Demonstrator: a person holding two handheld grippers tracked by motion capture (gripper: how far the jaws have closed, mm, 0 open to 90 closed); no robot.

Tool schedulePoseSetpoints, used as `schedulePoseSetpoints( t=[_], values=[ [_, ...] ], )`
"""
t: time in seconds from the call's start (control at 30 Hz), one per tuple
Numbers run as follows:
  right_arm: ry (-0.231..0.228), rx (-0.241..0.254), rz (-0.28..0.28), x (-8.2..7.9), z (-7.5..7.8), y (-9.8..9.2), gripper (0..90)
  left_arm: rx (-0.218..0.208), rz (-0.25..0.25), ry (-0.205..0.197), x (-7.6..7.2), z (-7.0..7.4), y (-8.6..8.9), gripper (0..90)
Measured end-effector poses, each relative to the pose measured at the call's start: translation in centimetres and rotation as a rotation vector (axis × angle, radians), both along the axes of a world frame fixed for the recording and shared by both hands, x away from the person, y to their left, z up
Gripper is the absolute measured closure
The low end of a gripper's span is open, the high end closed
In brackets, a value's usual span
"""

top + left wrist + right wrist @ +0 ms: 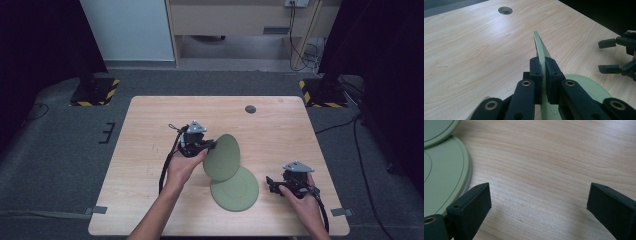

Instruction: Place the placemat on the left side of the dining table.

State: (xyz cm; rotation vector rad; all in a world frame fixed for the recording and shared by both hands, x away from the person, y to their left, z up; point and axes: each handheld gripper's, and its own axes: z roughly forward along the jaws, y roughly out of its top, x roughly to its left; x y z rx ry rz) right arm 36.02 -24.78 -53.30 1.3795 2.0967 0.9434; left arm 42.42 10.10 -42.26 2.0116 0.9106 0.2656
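Lifted green plate (540, 51): seen edge-on in the left gripper view; rim stretch between the pads hidden; lower part cut off by the bottom edge.
Flat green plate (235, 189): far portion covered by the lifted plate in the high view; cut off at the left edge in the right gripper view.
Left gripper (196, 141): jaw tips too small to tell apart in the high view.
Right gripper (537, 202): both jaws cut off by the bottom edge.
Table hole (250, 109): depth and contents too small to tell.
Forearms: cut off by the bottom edge, high view.
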Motion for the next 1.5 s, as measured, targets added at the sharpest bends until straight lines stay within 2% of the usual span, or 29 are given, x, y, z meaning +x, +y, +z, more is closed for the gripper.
schedulePoseSetpoints(
  t=[0.9, 1.4, 1.5],
  values=[
    [0.008, -0.009, 0.001, 0.1, -0.1, -0.1, 5.8, -0.01, 0.023, -0.023, 0.2, 1.1, 1.2, 85.7],
    [0.013, -0.01, -0.001, 0.0, -0.2, -0.1, 5.7, -0.018, 0.019, -0.029, 0.3, 1.5, 1.4, 85.7],
    [0.015, -0.01, 0.0, 0.0, -0.2, -0.1, 5.7, -0.007, 0.021, -0.032, 0.3, 1.4, 1.4, 85.8]
  ],
)
